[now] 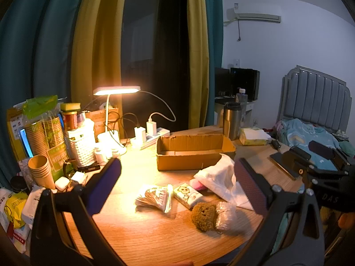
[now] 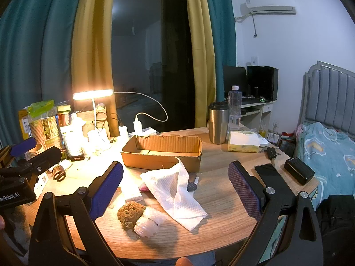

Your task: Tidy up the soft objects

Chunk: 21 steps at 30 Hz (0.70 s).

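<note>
A brown sponge (image 1: 203,218) (image 2: 129,214) lies on the round wooden table (image 2: 221,204), touching a clear bubble-wrap roll (image 1: 225,216) (image 2: 149,221). Behind them a white paper towel (image 1: 218,177) (image 2: 175,188) is draped over a pink item (image 1: 197,185). A cartoon tissue pack (image 1: 187,195) and a wrapped packet (image 1: 155,197) sit to the left. An empty cardboard box (image 1: 190,155) (image 2: 162,155) stands further back. My left gripper (image 1: 177,177) and right gripper (image 2: 177,184) both hover open above these things, holding nothing.
A lit desk lamp (image 1: 116,90), a power strip (image 1: 153,137), paper cups (image 1: 41,170) and scissors (image 2: 59,175) crowd the left. A steel tumbler (image 2: 218,125), tissue box (image 2: 243,144), phone (image 2: 267,173) and power bank (image 2: 298,170) sit right. A bed (image 2: 328,150) adjoins.
</note>
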Motion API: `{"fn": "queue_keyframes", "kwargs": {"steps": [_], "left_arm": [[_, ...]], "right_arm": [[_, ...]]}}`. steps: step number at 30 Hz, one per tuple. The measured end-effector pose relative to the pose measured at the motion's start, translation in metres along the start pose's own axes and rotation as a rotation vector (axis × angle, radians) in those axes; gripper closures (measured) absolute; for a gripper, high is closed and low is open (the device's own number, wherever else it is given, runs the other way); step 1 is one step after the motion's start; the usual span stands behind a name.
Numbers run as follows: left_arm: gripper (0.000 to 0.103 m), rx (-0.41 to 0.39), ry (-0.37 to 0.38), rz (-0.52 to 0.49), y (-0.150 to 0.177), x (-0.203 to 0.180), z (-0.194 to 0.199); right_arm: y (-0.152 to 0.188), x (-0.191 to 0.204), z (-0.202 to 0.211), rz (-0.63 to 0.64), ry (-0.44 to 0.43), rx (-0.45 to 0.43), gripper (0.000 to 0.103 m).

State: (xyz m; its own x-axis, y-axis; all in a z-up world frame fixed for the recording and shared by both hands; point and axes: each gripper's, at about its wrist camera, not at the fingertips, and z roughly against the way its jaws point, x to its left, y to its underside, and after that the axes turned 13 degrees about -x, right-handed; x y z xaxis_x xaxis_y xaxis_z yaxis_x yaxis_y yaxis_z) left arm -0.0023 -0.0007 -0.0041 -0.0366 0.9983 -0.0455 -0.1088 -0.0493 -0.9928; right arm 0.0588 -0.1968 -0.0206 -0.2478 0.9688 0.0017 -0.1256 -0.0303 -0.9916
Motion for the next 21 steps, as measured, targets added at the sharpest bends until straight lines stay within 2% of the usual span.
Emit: {"fn": "queue_keyframes", "kwargs": {"steps": [21], "left_arm": [[0.001,0.018,0.022,0.007,0.0007,-0.0010,-0.0028]], "right_arm": [[-0.0001,-0.0001,-0.0001,0.000,-0.001,0.001,0.006]]}}
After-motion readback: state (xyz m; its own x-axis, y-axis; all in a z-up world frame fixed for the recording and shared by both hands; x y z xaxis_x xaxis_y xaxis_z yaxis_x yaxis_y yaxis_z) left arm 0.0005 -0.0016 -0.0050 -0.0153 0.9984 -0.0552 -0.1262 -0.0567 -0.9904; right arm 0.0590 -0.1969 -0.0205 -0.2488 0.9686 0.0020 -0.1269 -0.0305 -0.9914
